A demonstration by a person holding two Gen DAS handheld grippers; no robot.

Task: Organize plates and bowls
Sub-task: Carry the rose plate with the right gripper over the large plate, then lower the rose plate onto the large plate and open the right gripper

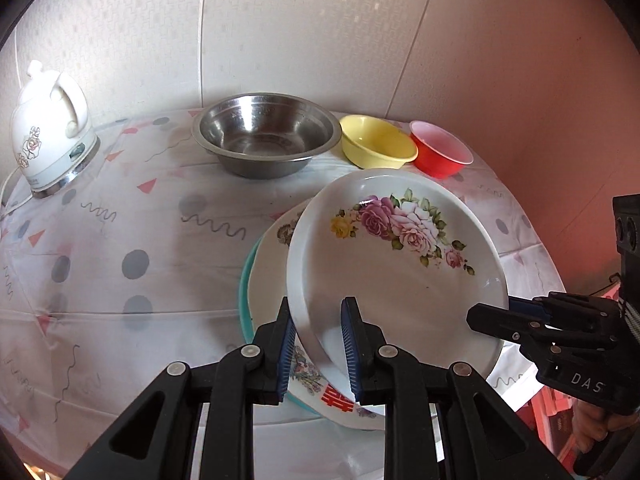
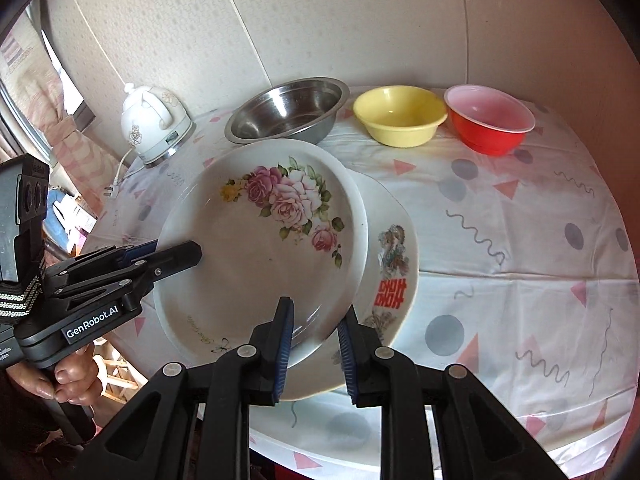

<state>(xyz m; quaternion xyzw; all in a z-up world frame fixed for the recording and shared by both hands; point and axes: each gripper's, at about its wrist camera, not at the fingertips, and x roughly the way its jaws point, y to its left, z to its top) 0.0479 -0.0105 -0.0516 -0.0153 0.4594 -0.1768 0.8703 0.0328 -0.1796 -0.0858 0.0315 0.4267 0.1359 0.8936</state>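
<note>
A white deep plate with pink roses (image 1: 400, 276) (image 2: 264, 248) hangs tilted over a stack of plates, held by both grippers. My left gripper (image 1: 319, 344) (image 2: 176, 250) is shut on its left rim. On the opposite rim my right gripper (image 2: 316, 344) (image 1: 496, 312) is shut as well. Under it lies a white plate with red characters (image 2: 390, 264) (image 1: 340, 398) on a teal plate (image 1: 245, 292). At the back of the table stand a steel bowl (image 1: 266, 136) (image 2: 286, 110), a yellow bowl (image 1: 376, 142) (image 2: 400, 116) and a red bowl (image 1: 440, 150) (image 2: 490, 120).
A white electric kettle (image 1: 50, 128) (image 2: 154, 124) stands at the back left, its cord trailing off the table. A patterned cloth (image 1: 120, 240) (image 2: 520, 240) covers the round table. Walls close in behind and to the right. A hand (image 2: 74, 380) grips the left handle.
</note>
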